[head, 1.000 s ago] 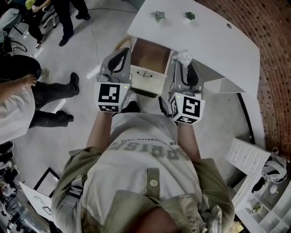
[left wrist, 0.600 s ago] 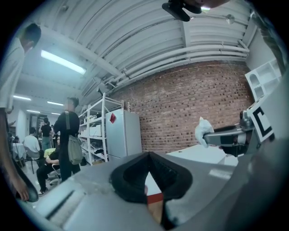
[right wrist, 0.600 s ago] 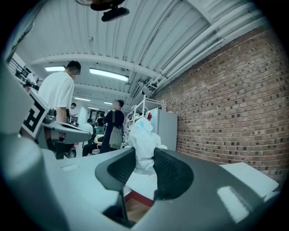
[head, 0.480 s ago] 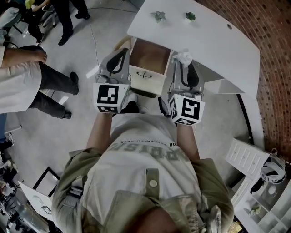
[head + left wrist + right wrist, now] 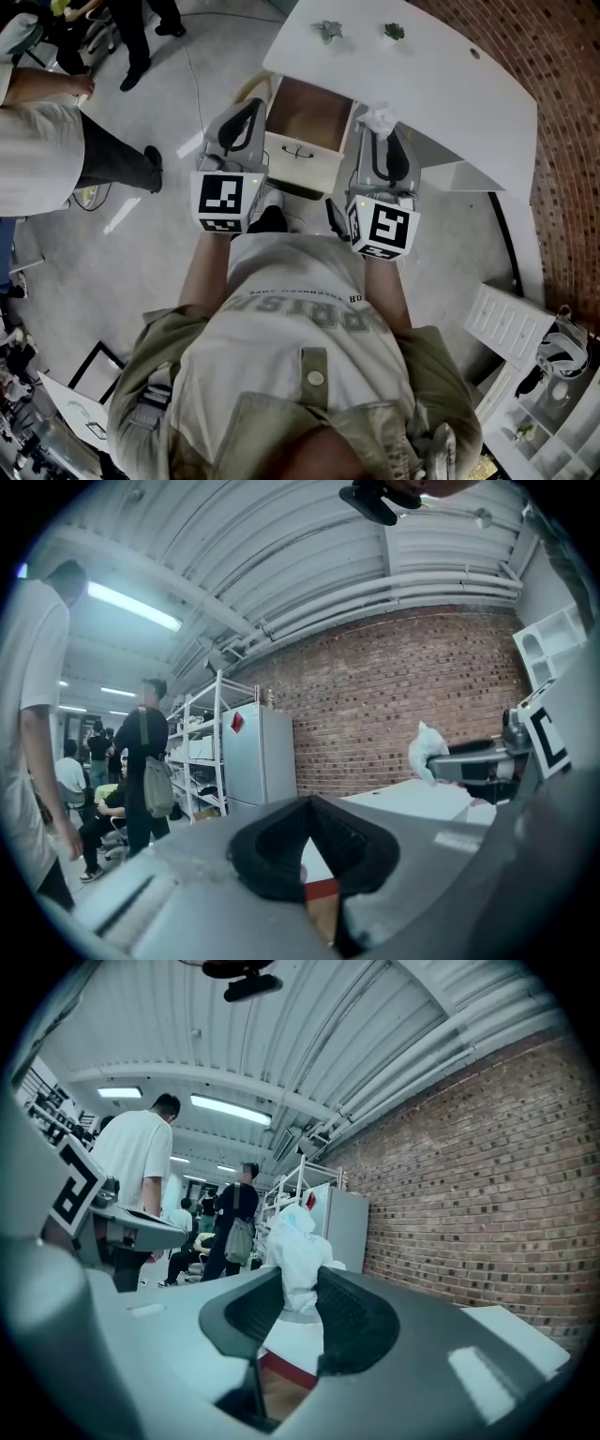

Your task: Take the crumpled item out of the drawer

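Observation:
The drawer (image 5: 302,166) stands pulled out from the white desk (image 5: 431,80), its brown inside showing. My right gripper (image 5: 378,132) (image 5: 300,1299) hangs over the desk's near edge, right of the drawer. The white crumpled item (image 5: 380,118) (image 5: 297,1246) sticks up from between its pads, held above the desk, and the jaws are closing on it. My left gripper (image 5: 249,106) (image 5: 307,804) is shut with nothing between its pads, at the drawer's left side. The left gripper view also shows the crumpled item (image 5: 427,752) off to the right.
Two small green plants (image 5: 327,32) (image 5: 393,33) sit at the desk's far side. People stand on the floor at the left (image 5: 42,141). A brick wall (image 5: 562,122) runs along the right, with a white rack (image 5: 511,323) lower right.
Both grippers stay nearly still, the right one still gripping the crumpled item. The bystander at the left has shifted and stood up further back.

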Motion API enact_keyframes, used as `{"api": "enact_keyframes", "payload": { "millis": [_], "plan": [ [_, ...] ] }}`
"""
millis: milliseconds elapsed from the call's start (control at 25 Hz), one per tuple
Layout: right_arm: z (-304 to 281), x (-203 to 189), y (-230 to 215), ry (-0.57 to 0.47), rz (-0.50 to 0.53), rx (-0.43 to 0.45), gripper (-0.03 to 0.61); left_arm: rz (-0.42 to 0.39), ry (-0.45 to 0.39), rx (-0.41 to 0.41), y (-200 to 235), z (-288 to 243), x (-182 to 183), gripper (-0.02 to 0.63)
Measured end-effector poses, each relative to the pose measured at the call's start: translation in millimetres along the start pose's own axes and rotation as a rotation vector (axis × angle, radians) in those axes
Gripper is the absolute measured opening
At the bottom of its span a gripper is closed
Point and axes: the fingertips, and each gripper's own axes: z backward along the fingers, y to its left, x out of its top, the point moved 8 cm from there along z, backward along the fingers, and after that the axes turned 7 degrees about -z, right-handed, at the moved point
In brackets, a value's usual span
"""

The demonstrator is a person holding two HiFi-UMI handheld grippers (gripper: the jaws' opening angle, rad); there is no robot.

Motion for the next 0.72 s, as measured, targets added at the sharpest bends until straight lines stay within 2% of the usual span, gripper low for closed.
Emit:
{"api": "enact_keyframes", "payload": {
  "millis": [520, 720],
  "plan": [
    [-1.0, 1.1, -4.0, 0.004, 0.014, 0.002, 0.112, 0.009, 0.018, -0.004, 1.1, 0.8, -5.5, 0.008],
    [-0.8, 1.4, -6.9, 0.007, 0.026, 0.001, 0.112, 0.042, 0.02, 0.008, 3.5, 2.8, -6.9, 0.008]
  ]
}}
